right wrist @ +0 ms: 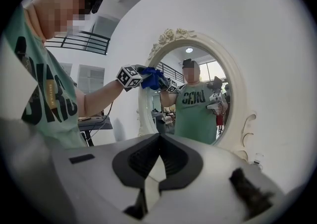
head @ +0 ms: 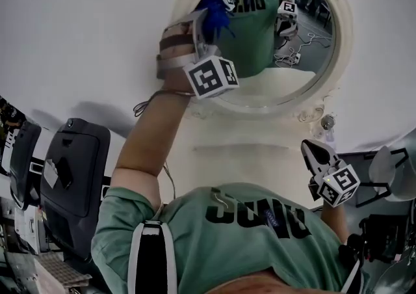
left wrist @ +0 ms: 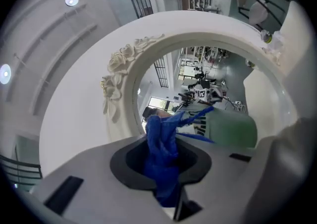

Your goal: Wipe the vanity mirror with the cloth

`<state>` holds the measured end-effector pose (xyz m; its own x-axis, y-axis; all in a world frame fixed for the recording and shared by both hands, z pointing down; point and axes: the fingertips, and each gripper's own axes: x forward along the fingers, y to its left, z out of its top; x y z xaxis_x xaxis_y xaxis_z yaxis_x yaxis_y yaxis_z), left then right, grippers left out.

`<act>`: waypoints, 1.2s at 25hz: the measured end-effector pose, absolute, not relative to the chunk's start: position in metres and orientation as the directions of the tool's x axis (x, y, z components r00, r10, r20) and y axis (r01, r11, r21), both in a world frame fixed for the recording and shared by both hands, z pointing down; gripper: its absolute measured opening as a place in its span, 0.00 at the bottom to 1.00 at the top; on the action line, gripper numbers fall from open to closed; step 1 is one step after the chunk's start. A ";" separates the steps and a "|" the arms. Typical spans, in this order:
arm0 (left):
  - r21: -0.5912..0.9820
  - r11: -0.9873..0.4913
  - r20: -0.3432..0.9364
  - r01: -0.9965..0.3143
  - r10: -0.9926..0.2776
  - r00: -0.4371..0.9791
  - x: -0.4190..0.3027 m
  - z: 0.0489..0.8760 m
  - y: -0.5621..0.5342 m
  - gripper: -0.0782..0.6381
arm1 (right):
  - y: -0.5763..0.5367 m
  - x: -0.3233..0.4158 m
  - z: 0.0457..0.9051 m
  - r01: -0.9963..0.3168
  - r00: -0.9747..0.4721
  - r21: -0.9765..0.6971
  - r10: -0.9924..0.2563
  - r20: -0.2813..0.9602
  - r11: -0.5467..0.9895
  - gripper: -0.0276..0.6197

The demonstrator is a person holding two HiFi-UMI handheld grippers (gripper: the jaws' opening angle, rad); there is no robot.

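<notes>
Presently: cloth (left wrist: pixel 161 153), blue, soft, light, limp; bunched and clamped in left gripper (head: pixel 200 29), apparently against vanity mirror (head: pixel 305 58) glass near frame edge. Best pinched mid-bunch. Glass fragile: gentle pressure. Right gripper (right wrist: pixel 157 166) closed, empty, low.

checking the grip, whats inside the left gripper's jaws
A bunched blue cloth is clamped in the jaws of the left gripper, its free end sticking out toward the mirror. The pinched part deeper in is covered.
</notes>
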<state>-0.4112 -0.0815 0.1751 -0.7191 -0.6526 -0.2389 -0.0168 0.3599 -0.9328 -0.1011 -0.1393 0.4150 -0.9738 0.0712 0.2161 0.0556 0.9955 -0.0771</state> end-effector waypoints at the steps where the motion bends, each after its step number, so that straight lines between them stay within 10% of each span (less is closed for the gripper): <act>1: -0.934 0.358 -0.243 -0.004 -0.641 -0.728 -0.415 0.174 -0.082 0.22 | -0.140 -0.101 0.414 0.055 -0.974 -0.076 0.070 0.216 0.996 0.05; 20: -0.930 0.353 -0.315 0.102 -0.622 -0.717 -0.413 0.219 -0.104 0.20 | -0.140 -0.114 0.429 0.078 -0.964 -0.101 0.101 0.245 0.992 0.05; 30: -0.999 -0.039 0.034 -0.005 -0.799 -0.600 -0.345 0.464 -0.181 0.21 | -0.152 -0.109 0.446 0.043 -0.953 -0.131 0.080 0.293 0.990 0.05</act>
<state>-0.3448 -0.1808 0.4639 -0.6001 -0.7992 0.0336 -0.0045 -0.0387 -0.9992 -0.1094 -0.1522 0.4462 -0.9528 0.0799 0.2928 0.0428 0.9905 -0.1310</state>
